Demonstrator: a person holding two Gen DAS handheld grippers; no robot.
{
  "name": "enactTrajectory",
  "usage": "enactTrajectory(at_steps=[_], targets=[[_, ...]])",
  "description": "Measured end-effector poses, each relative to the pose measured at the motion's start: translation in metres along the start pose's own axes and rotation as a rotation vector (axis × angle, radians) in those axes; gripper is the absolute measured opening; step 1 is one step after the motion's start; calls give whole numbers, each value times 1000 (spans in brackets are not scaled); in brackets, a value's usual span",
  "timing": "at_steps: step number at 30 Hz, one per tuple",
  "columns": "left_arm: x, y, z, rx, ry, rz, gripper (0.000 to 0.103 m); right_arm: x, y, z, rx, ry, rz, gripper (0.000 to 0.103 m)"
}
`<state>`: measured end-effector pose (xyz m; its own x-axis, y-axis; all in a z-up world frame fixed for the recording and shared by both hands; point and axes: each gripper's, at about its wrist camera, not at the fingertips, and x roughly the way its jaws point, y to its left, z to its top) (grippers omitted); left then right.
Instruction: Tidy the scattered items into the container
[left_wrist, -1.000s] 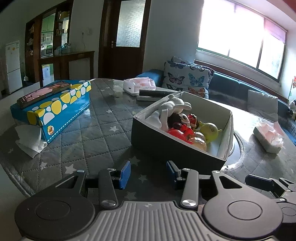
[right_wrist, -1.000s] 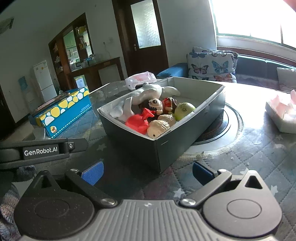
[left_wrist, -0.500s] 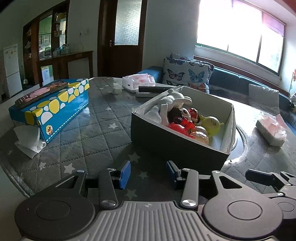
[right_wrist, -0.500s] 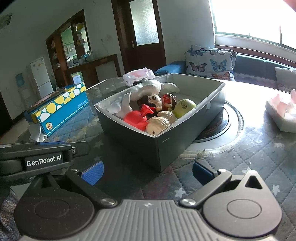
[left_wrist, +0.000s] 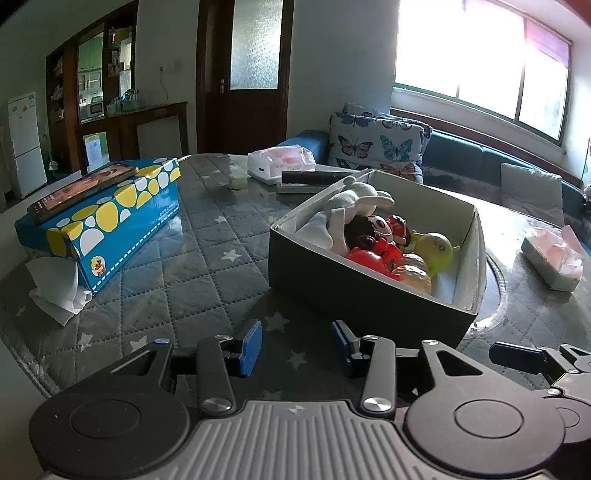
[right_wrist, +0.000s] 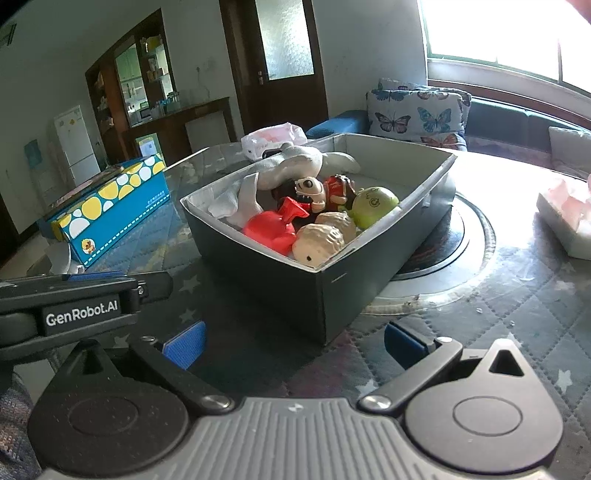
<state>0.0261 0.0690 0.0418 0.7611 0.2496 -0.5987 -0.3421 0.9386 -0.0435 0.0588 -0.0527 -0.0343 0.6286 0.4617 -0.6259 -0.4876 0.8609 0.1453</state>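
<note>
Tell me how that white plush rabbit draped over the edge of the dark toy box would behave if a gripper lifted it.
The white plush rabbit looks soft and limp: it sags over the dark toy box wall, so it would probably droop from one grip point. It likely weighs little, and its fabric should resist slipping. Its ears might snag neighbouring toys.

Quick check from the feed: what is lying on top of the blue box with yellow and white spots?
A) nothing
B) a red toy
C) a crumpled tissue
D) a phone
D: a dark phone with its screen lit lies flat on the lid of the blue spotted box; the crumpled tissue sits on the table beside that box.
</note>
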Motion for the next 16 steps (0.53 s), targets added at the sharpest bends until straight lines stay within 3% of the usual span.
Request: enactTrajectory(at_steps=[16], targets=[[14,-2,12,-2,-6,0,39,18,2,9,20,19,3,103]])
